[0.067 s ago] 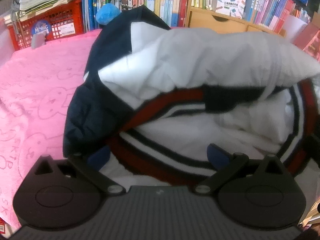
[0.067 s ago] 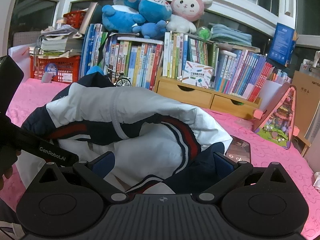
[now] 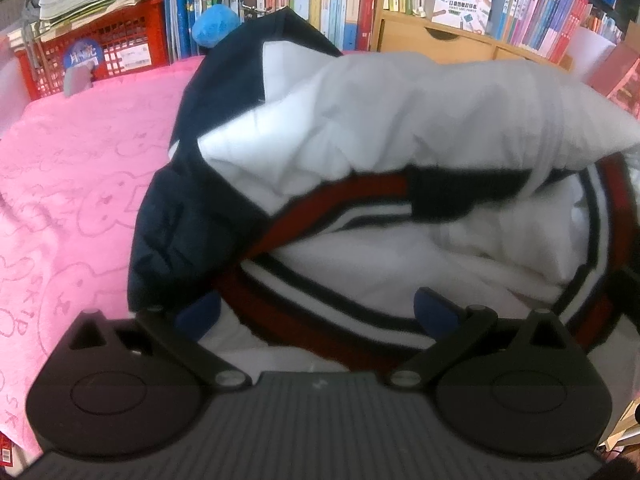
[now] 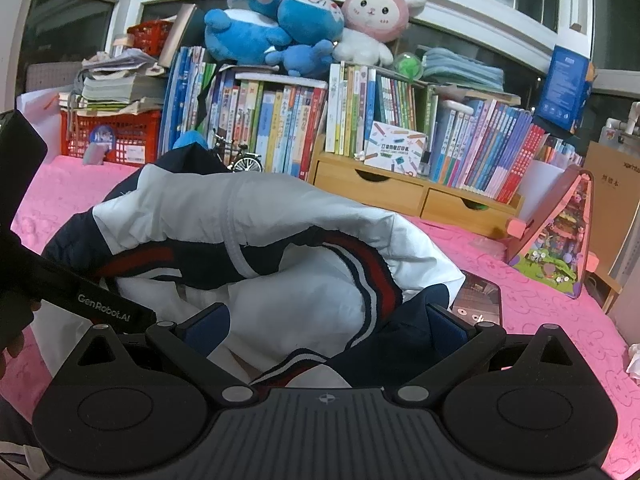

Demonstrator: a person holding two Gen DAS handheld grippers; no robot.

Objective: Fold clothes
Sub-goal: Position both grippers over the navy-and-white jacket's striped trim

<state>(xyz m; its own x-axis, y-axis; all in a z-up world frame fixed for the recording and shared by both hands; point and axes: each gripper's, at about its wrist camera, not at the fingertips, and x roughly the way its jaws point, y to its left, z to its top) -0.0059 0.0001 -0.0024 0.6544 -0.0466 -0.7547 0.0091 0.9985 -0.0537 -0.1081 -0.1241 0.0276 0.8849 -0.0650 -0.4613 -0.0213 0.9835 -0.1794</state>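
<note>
Jacket (image 4: 256,216) (white, navy, red-striped) lies bunched on the pink blanket (image 3: 72,184), bookshelves (image 4: 280,128) far behind; left gripper (image 3: 316,316) and right gripper (image 4: 328,324) both spread wide around its folds.

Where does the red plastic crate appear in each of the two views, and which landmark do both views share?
Left wrist view: the red crate sits at the upper left, behind the pink cover, with papers stacked on it.
Right wrist view: the crate is at the left, mid-height, under stacked papers.
Shared landmark: the wooden drawer unit under the books.
</note>
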